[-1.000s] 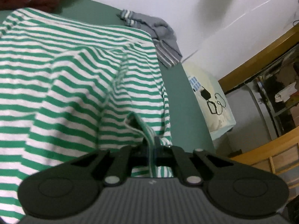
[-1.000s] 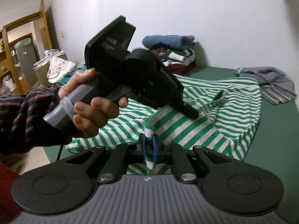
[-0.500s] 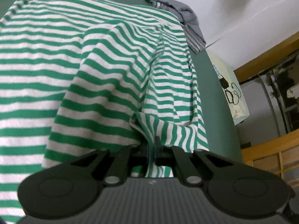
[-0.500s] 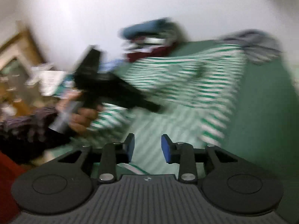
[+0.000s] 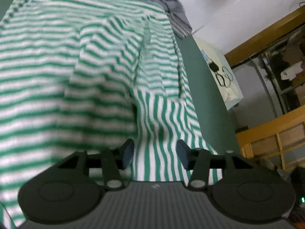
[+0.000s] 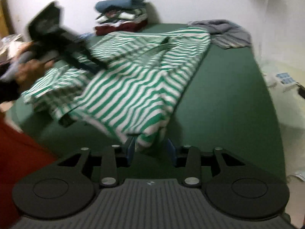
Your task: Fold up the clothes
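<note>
the striped shirt (image 6: 133,87) lies rumpled on the green bed (image 6: 228,95). it looks soft and light; best taken at a hem corner. left tongs (image 5: 154,153) just opened, right tongs (image 6: 151,149) also spread, both pinching nothing.

left hand (image 6: 28,70) blurred, striped shirt (image 5: 57,95) smeared

My right gripper (image 6: 150,150) is matte black, with blue pads on its fingers (image 6: 130,149), silver pivot screws, two round discs and a ribbed grey deck bearing a small pale mark. My left gripper (image 5: 154,153) matches it. My left hand (image 6: 28,70) wraps a grey handle; the blurred sleeve looks dark, possibly plaid.
</note>
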The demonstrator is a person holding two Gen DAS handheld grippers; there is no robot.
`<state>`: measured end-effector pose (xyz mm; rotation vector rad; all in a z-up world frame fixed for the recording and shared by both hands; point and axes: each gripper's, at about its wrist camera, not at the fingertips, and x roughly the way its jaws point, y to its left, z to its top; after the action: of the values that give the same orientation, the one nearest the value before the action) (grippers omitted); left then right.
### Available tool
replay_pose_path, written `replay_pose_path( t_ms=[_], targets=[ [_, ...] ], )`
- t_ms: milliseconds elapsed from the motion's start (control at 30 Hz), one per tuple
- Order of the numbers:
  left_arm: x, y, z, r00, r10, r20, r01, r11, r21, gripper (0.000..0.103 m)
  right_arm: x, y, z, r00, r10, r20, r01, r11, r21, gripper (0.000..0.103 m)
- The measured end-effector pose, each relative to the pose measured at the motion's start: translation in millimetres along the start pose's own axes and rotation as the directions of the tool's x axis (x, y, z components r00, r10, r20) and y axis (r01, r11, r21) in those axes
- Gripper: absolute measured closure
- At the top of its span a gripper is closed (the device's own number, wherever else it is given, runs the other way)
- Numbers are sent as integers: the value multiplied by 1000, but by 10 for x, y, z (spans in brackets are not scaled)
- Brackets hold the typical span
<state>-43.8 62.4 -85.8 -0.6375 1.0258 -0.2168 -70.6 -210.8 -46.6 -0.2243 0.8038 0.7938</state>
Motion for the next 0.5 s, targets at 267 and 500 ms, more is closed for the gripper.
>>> replay_pose_path(
  t_ms=[267,500],
  targets=[
    [41,-136,-238,998,58,15,-59,997,56,102,107,20,16,998,-60,19,60,998,25,85],
    [-324,-272,-288,996,36,84,-44,994,103,103,73,-59,-45,996,-84,-16,85,996,36,82]
  ],
)
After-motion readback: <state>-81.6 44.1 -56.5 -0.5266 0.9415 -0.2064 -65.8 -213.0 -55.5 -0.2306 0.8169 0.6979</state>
